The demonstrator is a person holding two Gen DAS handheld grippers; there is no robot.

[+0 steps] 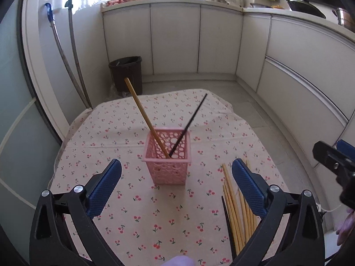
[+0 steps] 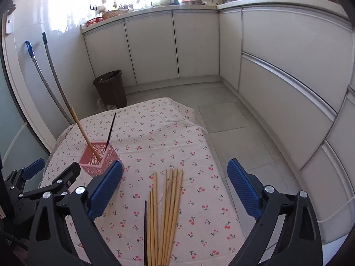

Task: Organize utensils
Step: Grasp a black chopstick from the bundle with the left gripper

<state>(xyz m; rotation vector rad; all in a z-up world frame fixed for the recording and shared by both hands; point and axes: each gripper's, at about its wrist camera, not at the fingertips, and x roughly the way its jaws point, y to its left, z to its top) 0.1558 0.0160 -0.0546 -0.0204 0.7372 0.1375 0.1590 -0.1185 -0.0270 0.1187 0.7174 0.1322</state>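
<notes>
Both jaws stand wide with nothing between their pads, and the chopsticks are split between basket and cloth.

We see our left gripper gaping above the pink perforated basket, which stands upright on the cherry-print tablecloth. In it a tan chopstick leans up to the left and a black chopstick up to the right, crossing at the bottom. Our right gripper hangs over the loose bamboo chopsticks, lying flat beside the basket, long axes running away from us, slightly fanned, one black stick at their left.
</notes>
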